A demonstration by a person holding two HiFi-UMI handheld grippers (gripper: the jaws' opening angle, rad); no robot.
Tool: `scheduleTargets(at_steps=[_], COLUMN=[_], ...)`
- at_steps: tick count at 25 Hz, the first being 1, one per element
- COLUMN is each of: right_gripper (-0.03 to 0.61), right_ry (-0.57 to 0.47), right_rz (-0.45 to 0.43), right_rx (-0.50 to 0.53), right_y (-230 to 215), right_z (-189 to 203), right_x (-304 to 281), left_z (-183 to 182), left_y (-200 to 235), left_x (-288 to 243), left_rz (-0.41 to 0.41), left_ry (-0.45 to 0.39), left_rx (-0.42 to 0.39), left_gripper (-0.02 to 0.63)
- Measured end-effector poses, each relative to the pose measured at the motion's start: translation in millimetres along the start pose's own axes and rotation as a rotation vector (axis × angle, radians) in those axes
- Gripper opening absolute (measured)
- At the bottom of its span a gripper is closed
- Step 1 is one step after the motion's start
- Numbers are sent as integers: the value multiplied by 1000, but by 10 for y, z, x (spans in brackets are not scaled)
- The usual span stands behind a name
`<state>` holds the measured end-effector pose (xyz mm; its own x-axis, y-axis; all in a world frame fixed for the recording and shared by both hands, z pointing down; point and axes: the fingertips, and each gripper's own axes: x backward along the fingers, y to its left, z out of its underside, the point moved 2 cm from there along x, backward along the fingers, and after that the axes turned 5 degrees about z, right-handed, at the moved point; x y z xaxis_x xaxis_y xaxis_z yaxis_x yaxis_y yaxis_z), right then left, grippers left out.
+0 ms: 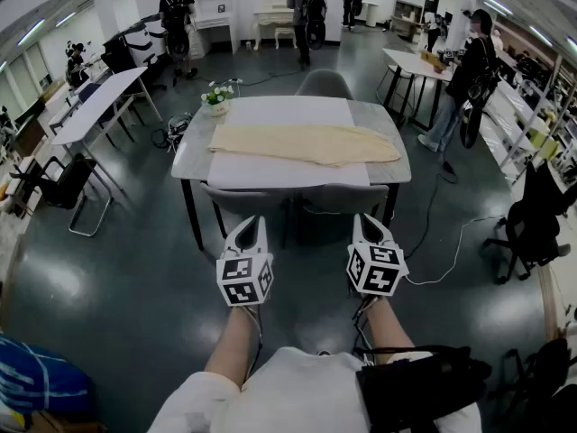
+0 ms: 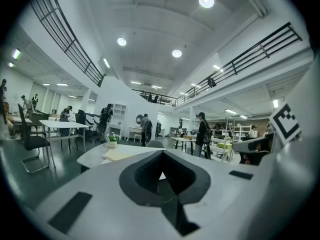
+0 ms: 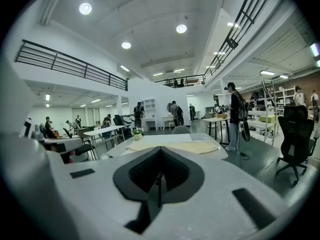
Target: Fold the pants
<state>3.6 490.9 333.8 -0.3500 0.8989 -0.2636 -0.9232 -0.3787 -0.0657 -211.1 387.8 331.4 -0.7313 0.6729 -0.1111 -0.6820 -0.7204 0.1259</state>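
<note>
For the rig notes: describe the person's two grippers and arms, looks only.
Both the left gripper and right gripper are white, pointed two-jaw shells lined with dark grey pads, with black rectangular patches on the shell. Each carries a cube of black-and-white square markers. A thin dark cable seems to trail back from each along the forearm. The person wears a white short-sleeved top.

I note the head camera sits high, angled forward and down past the left gripper and right gripper to the table, which stands well ahead. Each gripper camera rides low behind its own jaws, facing almost level toward that table from a distance. All three views share the table, the pants and the flower pot.
</note>
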Motion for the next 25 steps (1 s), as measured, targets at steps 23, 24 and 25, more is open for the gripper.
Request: scheduleTargets(at_steps=[23, 24, 25], right_gripper=[-8, -8, -8], right_ry=[78, 80, 80], right_rz=[53, 55, 54], right_rx=[5, 6, 9], right_y=[331, 322, 311], right_z=[336, 336, 327], right_x=[-285, -363, -447], left_z=[348, 368, 378], left_y=[535, 557, 572], left_x=[-227, -305, -391], left_rz=[34, 34, 35], left_ry=[73, 76, 78], left_rx=[35, 42, 44], left_gripper=[9, 9, 9])
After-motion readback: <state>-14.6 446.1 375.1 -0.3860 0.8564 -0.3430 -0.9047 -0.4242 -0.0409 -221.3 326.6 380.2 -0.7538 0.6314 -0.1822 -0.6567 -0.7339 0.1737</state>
